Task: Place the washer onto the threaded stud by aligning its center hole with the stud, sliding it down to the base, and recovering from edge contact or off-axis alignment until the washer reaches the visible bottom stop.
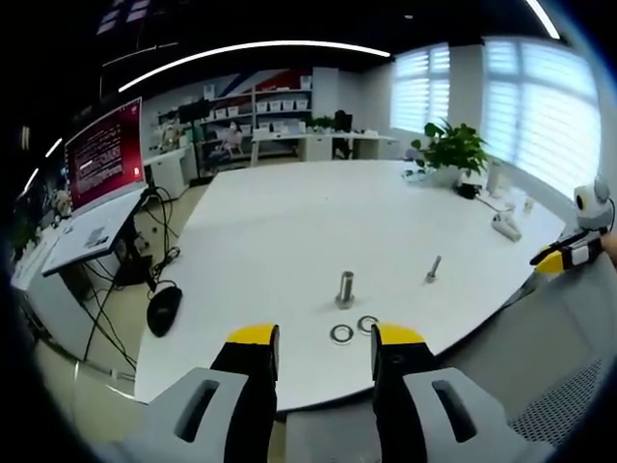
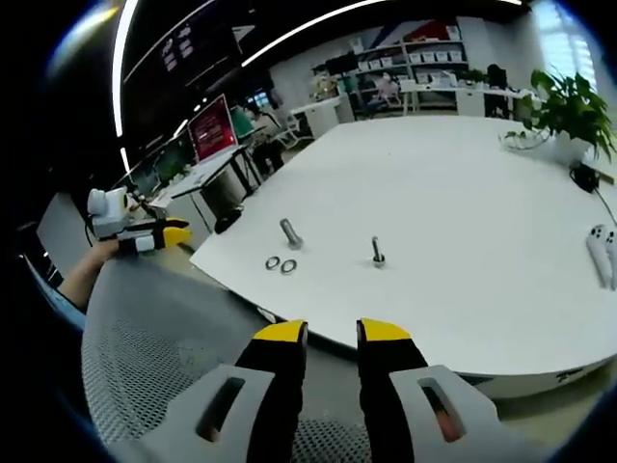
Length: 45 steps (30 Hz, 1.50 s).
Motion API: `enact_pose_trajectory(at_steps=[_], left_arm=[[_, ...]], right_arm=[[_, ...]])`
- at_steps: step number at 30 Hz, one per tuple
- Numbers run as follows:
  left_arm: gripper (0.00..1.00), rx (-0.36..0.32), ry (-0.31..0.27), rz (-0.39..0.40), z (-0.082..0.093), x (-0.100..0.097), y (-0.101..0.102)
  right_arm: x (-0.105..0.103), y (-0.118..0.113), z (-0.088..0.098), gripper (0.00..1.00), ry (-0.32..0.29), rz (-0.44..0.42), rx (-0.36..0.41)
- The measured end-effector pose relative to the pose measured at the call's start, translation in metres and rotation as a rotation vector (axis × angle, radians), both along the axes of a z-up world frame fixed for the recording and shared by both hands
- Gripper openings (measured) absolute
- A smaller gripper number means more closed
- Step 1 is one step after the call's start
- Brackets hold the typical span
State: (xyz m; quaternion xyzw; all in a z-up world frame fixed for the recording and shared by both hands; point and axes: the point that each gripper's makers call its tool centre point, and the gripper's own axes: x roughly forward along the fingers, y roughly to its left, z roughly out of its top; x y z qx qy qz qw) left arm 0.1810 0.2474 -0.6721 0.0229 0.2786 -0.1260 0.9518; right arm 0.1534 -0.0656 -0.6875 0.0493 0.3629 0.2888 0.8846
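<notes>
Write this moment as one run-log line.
phase: pre-grasp | left gripper: open | right gripper: open | washers: on table beside stud

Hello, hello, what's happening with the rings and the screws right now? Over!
Left gripper and right gripper open, empty, off the white table. Two silver ring washers flat beside thick threaded stud. Thin bolt apart. Path clear.

Left gripper (image 1: 326, 340), right gripper (image 2: 332, 332): parted, empty.

Shiny metal on a smooth white tabletop

Ahead of the left hand-held gripper (image 1: 325, 349), metal washers (image 1: 341, 334) and stud (image 1: 345, 288) gleam; tabletop (image 1: 289, 231) looks faintly glossy.
</notes>
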Motion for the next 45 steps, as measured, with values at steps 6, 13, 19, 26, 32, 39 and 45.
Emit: enact_pose_trajectory(at_steps=[6,13,19,26,32,39,45], left_arm=[[0.36,0.0,0.002,-0.006,0.0,0.0,-0.001],[0.36,0.006,0.01,-0.017,-0.001,0.001,-0.002],[0.36,0.003,0.009,-0.013,-0.001,0.001,-0.001],[0.36,0.003,0.008,-0.012,-0.001,0.001,0.0],[0.36,0.003,0.008,-0.011,-0.001,0.001,0.0],[0.36,-0.027,-0.061,-0.007,0.011,0.006,-0.003],[0.36,-0.008,-0.023,-0.021,0.005,0.004,-0.004]], right_arm=[[0.001,-0.001,0.0,0.23,0.002,-0.011,0.001],[0.002,-0.002,-0.001,0.27,0.007,-0.02,0.001],[0.002,-0.002,-0.001,0.27,0.009,-0.02,0.001],[0.002,-0.001,-0.001,0.25,0.007,-0.02,0.001],[0.003,-0.003,-0.001,0.25,0.008,-0.03,0.0],[0.005,-0.004,0.0,0.24,0.0,-0.045,0.001],[0.006,-0.005,0.0,0.26,-0.001,-0.044,-0.001]])
